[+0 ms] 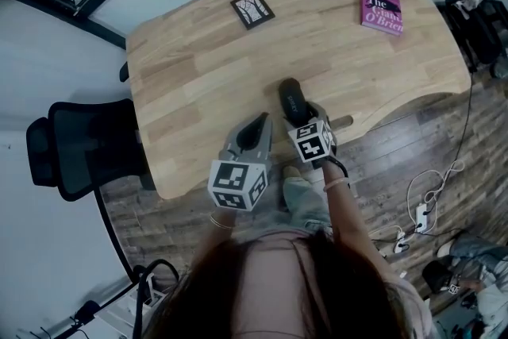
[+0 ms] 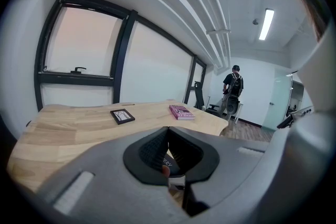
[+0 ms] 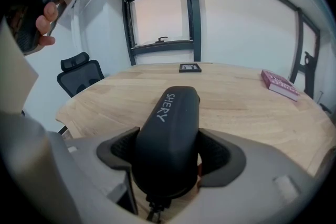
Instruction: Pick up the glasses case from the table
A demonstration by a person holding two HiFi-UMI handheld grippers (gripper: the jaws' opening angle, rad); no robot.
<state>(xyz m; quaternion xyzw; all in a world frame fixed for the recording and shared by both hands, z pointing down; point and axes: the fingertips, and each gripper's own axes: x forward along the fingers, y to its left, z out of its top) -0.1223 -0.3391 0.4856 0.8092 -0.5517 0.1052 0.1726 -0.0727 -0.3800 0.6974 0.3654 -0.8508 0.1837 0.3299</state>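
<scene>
Beyond held glasses case, pink book, black frame

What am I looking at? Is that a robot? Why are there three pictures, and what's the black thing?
It's not a robot. A person holds a grabbing tool in each hand. One picture comes from a camera on the person's head, looking down at the table. The other two come from little cameras that ride on the tools and look along their jaws. On the table lie a pink book and a small black-framed square. The right tool is squeezed shut on a black glasses case with SHERY printed on it. The left tool is shut and holds nothing. A black chair stands beside the table.
</scene>
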